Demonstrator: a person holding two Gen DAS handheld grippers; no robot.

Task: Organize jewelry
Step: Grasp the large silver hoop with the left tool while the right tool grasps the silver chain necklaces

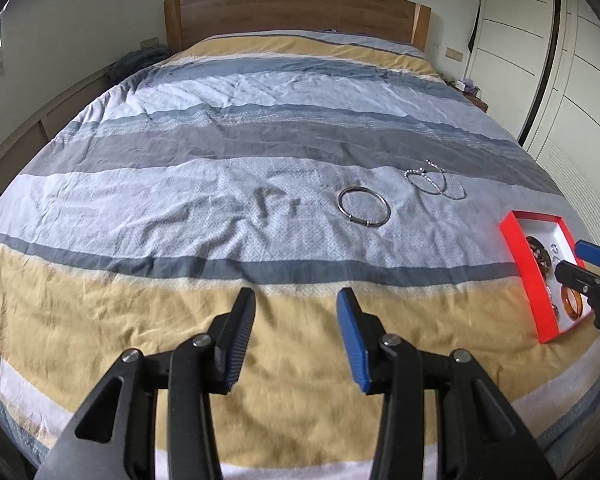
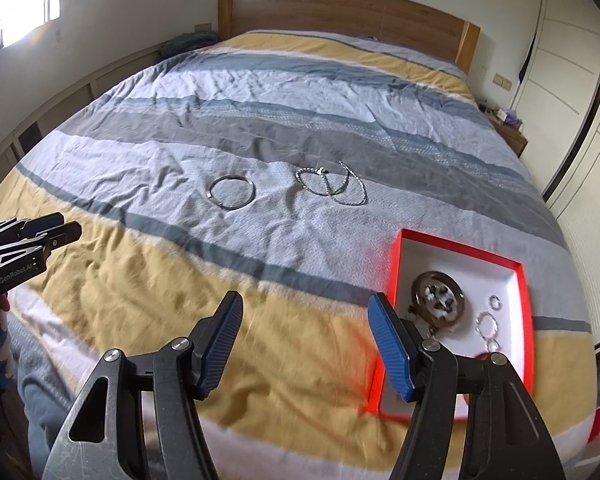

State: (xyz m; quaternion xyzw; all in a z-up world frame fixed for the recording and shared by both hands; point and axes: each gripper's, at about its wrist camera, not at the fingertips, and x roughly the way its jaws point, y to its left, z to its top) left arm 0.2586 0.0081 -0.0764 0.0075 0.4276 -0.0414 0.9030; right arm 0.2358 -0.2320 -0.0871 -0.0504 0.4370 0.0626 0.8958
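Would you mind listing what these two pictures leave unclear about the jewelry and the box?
- Red box, right wrist view: near end hidden behind the right claw.
- Box contents, right wrist view: motion blur; pieces cannot be identified.
- Box, left wrist view: partly covered by the right claw, crowded against the picture's edge.
- Beaded chains, both views: too small to count or separate.

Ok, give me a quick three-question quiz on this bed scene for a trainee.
1. True or false: the metal bangle lies inside the red box.
2. What is the left gripper holding?
3. The beaded bracelets lie: A) in the box, B) on the bedspread beside the bangle, C) between the right gripper's fingers.

Key: 1 false; 2 nothing, its jaws are open; 3 B.
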